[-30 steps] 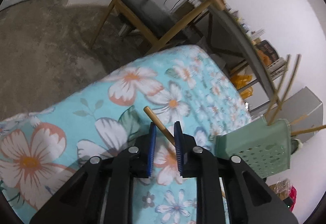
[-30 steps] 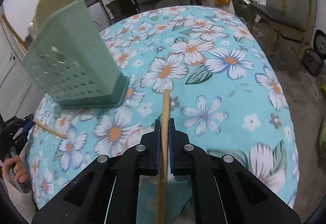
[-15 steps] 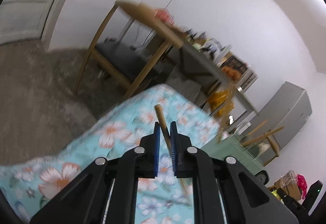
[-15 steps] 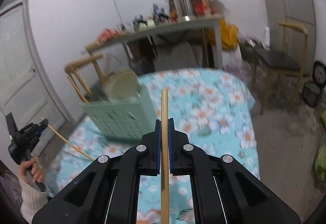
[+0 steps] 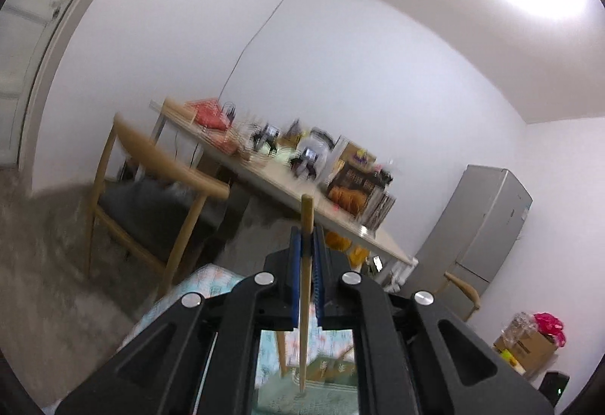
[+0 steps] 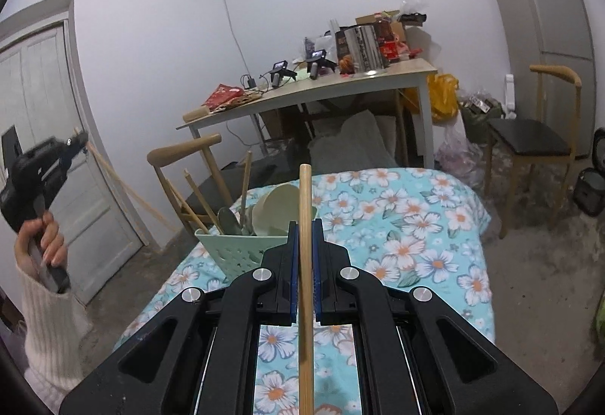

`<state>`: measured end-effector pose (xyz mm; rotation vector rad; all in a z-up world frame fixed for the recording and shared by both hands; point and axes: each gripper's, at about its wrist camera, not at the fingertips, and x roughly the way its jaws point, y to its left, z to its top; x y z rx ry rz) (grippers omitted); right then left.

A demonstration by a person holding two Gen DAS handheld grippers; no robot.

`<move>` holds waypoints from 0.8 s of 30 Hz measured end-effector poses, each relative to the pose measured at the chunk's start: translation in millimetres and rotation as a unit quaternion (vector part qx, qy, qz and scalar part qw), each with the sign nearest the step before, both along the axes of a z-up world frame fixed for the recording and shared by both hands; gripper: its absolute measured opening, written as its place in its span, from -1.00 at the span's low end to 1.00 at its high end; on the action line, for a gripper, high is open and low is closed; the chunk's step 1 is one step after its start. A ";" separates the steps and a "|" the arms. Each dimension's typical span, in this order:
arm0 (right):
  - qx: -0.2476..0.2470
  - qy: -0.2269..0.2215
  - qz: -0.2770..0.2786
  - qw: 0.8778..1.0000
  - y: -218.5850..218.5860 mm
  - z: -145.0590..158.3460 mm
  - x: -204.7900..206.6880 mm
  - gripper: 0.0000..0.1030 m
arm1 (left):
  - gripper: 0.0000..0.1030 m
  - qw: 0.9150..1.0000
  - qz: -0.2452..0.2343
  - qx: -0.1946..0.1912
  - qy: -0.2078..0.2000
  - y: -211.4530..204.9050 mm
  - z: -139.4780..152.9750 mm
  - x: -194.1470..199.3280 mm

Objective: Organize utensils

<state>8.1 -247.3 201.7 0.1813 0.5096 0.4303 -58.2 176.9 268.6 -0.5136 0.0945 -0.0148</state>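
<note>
Each gripper's jaws were clamped on one wooden chopstick, held upright for dropping end-first into the green utensil basket (image 6: 230, 252). The right gripper (image 6: 304, 226) was just behind the basket; the left gripper (image 5: 306, 233) was directly above it.

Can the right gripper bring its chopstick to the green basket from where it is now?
Probably yes. The right gripper holds its chopstick clamped, the green basket stands just ahead on the floral table, and nothing lies between them.
</note>
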 end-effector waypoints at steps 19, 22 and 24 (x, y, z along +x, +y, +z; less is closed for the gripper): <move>0.008 0.033 0.018 0.999 3.6 -24.9 16.4 -0.91 | -0.47 0.980 -0.098 0.088 0.147 -80.4 -140.1 108.7; 0.003 0.030 0.016 0.999 6.9 -22.1 14.4 -0.91 | 0.07 0.983 -0.113 0.053 0.136 -67.7 -142.3 95.8; 0.004 0.030 0.017 0.999 8.4 -20.1 14.1 -0.91 | 0.27 0.987 -0.097 0.036 0.120 -55.4 -140.1 75.1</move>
